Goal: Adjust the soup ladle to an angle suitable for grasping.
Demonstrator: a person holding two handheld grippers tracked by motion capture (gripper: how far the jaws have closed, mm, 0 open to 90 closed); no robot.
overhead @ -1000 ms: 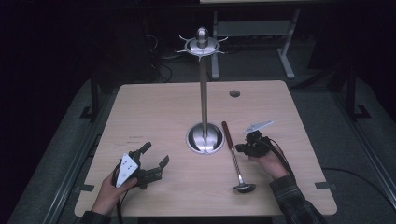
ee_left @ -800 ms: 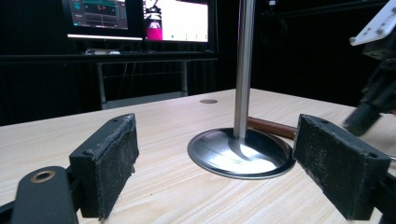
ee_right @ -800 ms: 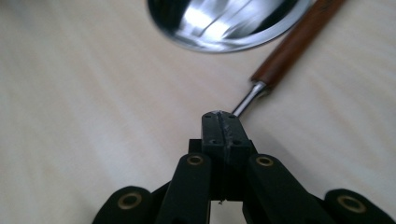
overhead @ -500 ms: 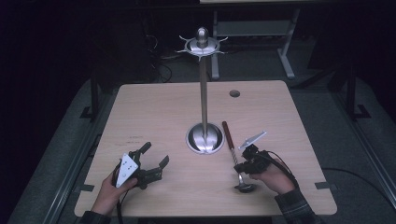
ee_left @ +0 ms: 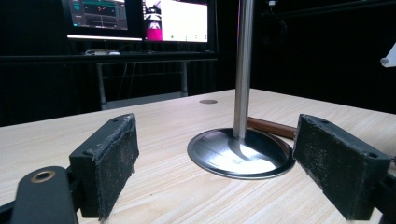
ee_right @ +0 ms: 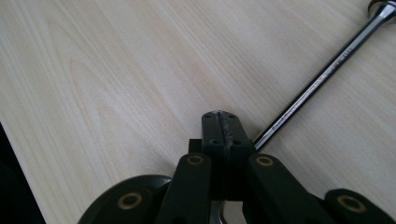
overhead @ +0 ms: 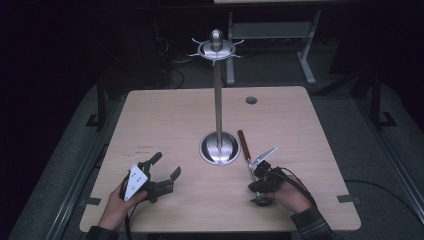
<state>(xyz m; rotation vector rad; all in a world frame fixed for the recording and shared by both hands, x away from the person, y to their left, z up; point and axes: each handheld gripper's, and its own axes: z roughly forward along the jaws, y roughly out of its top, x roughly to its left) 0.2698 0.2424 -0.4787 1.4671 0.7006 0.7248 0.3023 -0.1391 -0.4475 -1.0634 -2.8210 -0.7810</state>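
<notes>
- My left gripper [overhead: 162, 176] sits low at the near left of the wooden table [overhead: 165, 115], in my left hand [overhead: 116, 207]. Its jaws are spread wide with nothing between them. In the left gripper view the two black pads [ee_left: 114, 163] frame bare wood and the stand beyond.
- The left gripper's mouth faces toward the stand [overhead: 218, 100], well apart from it.
- That stand rises from a round shiny base [overhead: 220, 148] in the middle of the table; a thin steel pole goes up to a small crown of hooks [overhead: 216, 49].
- Just right of the base lies the ladle [overhead: 247, 156], its reddish-brown handle [ee_left: 271, 127] beside the base's rim and the steel shaft [ee_right: 322, 74] running back toward my side of the table.
- My right gripper [overhead: 257, 185] is right over the near end of the ladle, held in my right hand [overhead: 290, 195]. Its jaws are pressed together, pad against pad.
- In the right gripper view the shaft passes just beside the closed tips and under the gripper body; I cannot tell whether they touch it.
- The ladle lies flat on the table.
</notes>
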